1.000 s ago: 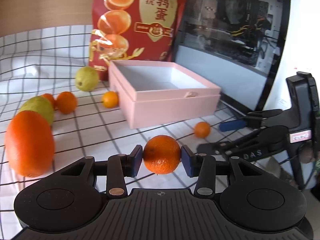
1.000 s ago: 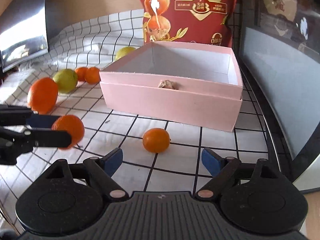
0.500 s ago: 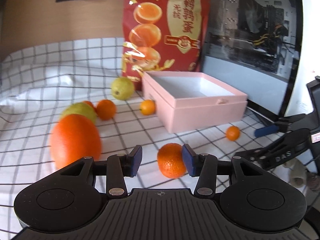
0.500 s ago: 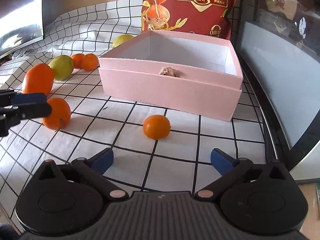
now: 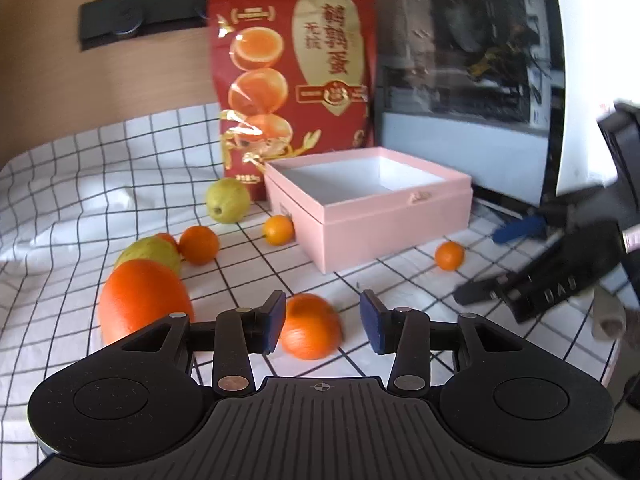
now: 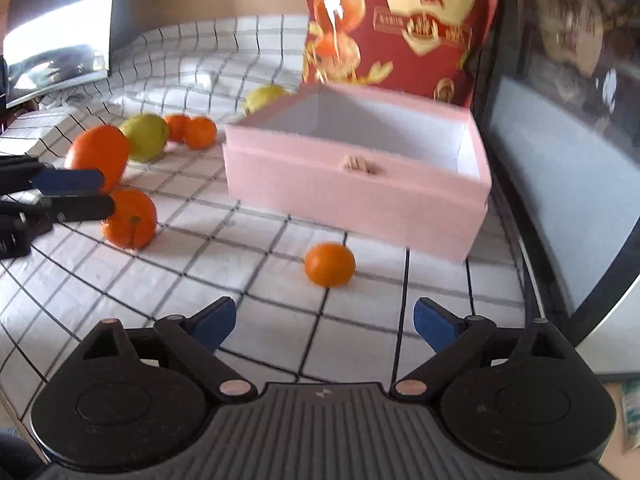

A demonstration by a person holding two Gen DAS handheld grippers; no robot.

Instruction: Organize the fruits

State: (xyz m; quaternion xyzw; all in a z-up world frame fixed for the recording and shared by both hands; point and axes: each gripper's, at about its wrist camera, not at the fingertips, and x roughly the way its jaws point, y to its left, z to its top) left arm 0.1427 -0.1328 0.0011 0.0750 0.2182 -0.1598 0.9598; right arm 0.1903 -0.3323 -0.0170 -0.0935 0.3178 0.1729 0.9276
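My left gripper (image 5: 322,327) is open. A mandarin (image 5: 311,327) lies on the checked cloth just beyond its jaws, apart from both pads; it also shows in the right wrist view (image 6: 130,218). My right gripper (image 6: 324,322) is wide open and empty, with a small orange (image 6: 330,264) on the cloth ahead of it. The open pink box (image 5: 368,204) stands empty in the middle; it also shows in the right wrist view (image 6: 356,172). A large orange (image 5: 144,304), two green fruits (image 5: 228,200) (image 5: 150,250) and other small oranges (image 5: 199,245) (image 5: 279,230) lie to the left.
A tall red snack bag (image 5: 292,92) stands behind the box. A glass-sided computer case (image 5: 460,76) is at the right. The right gripper's body (image 5: 560,276) shows at the right edge of the left wrist view.
My left gripper has opened and let go of the mandarin, which now lies on the cloth, and has pulled back. My right gripper has drawn back a little from the small orange.
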